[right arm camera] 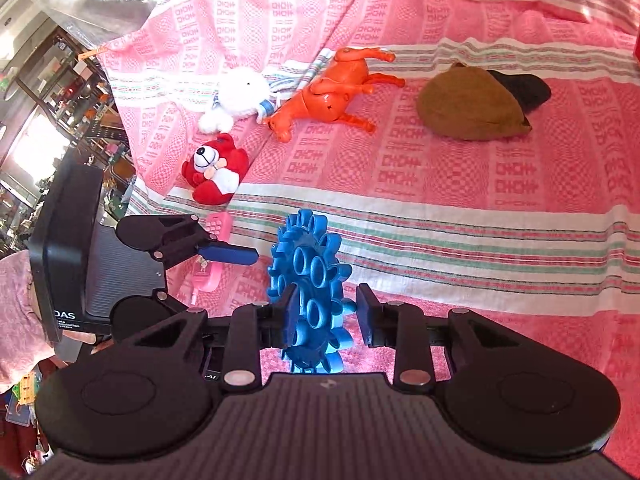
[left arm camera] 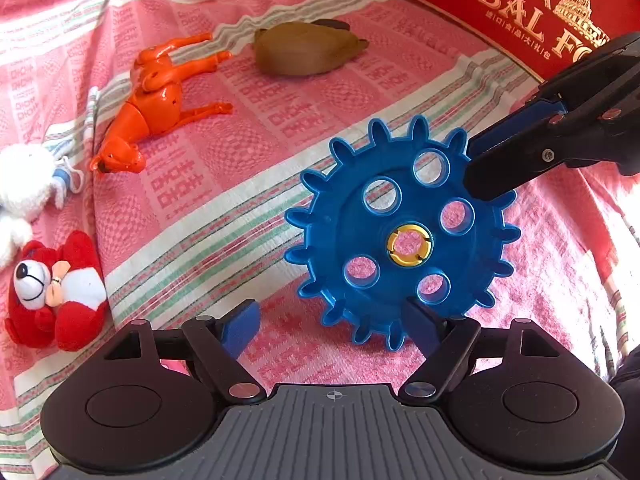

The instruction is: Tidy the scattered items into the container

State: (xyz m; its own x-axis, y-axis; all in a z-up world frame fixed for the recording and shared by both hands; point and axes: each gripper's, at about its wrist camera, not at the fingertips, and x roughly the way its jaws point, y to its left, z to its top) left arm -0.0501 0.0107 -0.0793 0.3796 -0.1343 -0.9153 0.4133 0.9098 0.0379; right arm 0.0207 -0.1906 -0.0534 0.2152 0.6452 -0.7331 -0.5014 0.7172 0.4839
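Observation:
A blue toothed gear [left arm camera: 400,232] with a yellow hub stands on edge above the pink cloth. My right gripper [right arm camera: 326,316] is shut on it; its fingers [right arm camera: 292,316] clamp the disc from both sides. In the left wrist view the right gripper [left arm camera: 478,164] comes in from the right and grips the gear's upper rim. My left gripper [left arm camera: 332,328] is open wide, with its right finger just under the gear's lower teeth and nothing between the pads. The red "GLOBAL" box [left arm camera: 500,8] sits at the far right.
On the striped pink cloth [right arm camera: 480,200] lie an orange toy animal [right arm camera: 332,96], a brown pouch [right arm camera: 468,108], a white plush [right arm camera: 240,96], a red plush bear [right arm camera: 216,168] and a pink toy phone [right arm camera: 212,264]. Cluttered shelves lie beyond the cloth's left edge.

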